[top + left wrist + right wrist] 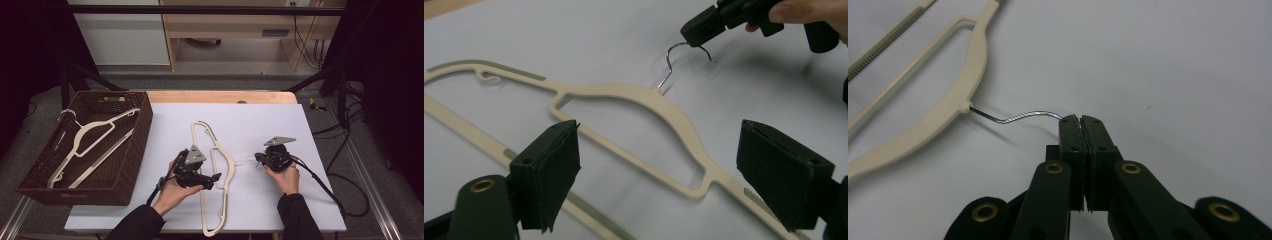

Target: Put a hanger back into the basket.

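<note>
Right gripper (1081,120) clamps the wire hook (1023,116) of the cream hanger (216,165) lying on the white table (280,130); left gripper (659,170) gapes over its shoulder, touching nothing; another hanger (90,145) sits in the basket (132,150) nearby.

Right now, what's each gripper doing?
Left gripper: open, jaws either side of the cream plastic hanger, not gripping.
Right gripper: shut on the hanger's thin metal hook.

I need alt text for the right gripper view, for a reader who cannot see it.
The right claw, shut, pinches the wire hook of a cream plastic hanger lying on a white table. The hanger's body curves away to the upper left.
</note>
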`<state>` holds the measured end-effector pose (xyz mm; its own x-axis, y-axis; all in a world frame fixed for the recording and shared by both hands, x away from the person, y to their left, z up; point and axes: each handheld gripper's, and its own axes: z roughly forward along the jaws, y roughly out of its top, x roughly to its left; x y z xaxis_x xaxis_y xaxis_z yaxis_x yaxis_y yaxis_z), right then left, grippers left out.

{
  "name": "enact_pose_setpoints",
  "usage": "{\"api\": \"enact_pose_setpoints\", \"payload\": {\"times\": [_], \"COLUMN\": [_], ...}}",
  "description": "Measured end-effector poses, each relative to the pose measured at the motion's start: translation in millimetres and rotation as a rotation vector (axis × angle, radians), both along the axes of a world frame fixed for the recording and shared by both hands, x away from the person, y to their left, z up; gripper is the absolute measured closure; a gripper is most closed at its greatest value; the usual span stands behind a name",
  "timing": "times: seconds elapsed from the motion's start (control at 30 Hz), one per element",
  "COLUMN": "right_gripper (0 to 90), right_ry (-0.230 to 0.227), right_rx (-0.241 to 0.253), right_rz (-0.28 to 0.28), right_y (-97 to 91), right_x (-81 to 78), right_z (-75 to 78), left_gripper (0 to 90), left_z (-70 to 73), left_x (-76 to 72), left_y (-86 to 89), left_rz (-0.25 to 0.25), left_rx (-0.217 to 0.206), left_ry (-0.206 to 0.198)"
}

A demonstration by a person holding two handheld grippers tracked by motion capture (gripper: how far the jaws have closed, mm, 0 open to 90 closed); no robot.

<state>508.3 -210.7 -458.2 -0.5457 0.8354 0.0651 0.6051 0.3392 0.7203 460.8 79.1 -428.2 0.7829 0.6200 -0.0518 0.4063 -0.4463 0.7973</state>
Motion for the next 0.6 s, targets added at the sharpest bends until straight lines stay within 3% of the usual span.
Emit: {"api": "enact_pose_setpoints", "payload": {"times": [0.03, 0.2, 0.37, 0.6], "right_gripper": [89.2, 89.2, 89.2, 89.1], "right_ry": [0.004, -0.007, -0.018, -0.025], "right_rx": [0.017, -0.015, -0.004, 0.002], "right_rz": [-0.005, -0.004, -0.001, -0.004], "right_y": [0.9, 2.2, 1.3, 1.7], "right_x": [-0.8, -2.0, -2.8, -3.8], "right_z": [1.0, 3.6, 5.8, 7.6], "left_gripper": [18.3, 21.3, 25.7, 32.0], "left_z": [-2.5, -11.9, -21.5, -33.8], "left_x": [1.5, 7.4, 12.1, 16.0], "left_y": [-4.2, -19.9, -34.0, -48.4], "left_rz": [0.001, -0.008, -0.015, -0.036], "left_rx": [0.002, 0.012, 0.025, 0.075], "left_ry": [0.008, 0.035, 0.060, 0.088]}}
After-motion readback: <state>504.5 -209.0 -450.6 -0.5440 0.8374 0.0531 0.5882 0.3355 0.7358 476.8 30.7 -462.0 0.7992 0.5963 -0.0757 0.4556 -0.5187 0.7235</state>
